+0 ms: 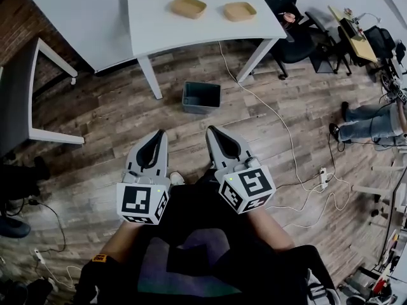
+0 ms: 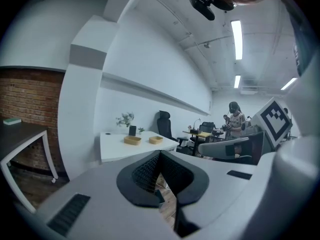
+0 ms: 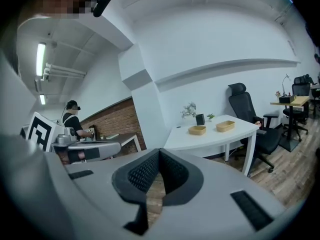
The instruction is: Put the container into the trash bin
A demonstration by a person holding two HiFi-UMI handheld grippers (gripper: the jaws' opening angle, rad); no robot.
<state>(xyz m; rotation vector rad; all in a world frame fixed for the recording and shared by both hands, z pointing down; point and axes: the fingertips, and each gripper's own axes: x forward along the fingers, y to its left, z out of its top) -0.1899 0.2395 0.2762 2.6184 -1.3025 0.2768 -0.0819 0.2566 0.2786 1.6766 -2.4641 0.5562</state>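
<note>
Two shallow tan containers (image 1: 187, 7) (image 1: 240, 11) sit on the white table (image 1: 159, 24) ahead of me. A grey trash bin (image 1: 201, 97) stands on the wood floor in front of that table. My left gripper (image 1: 159, 135) and right gripper (image 1: 212, 131) are held side by side well short of the bin, both shut with nothing between the jaws. From the left gripper (image 2: 160, 154) the containers (image 2: 132, 140) (image 2: 156, 139) look small and distant. From the right gripper (image 3: 160, 151) they lie farther off (image 3: 197, 130) (image 3: 225, 126).
A white cable (image 1: 267, 107) runs across the floor from the table to a power strip (image 1: 322, 176). A black office chair (image 1: 296, 40) stands at the table's right end. A person's legs (image 1: 369, 121) rest at the right. A dark table (image 1: 19, 97) stands at the left.
</note>
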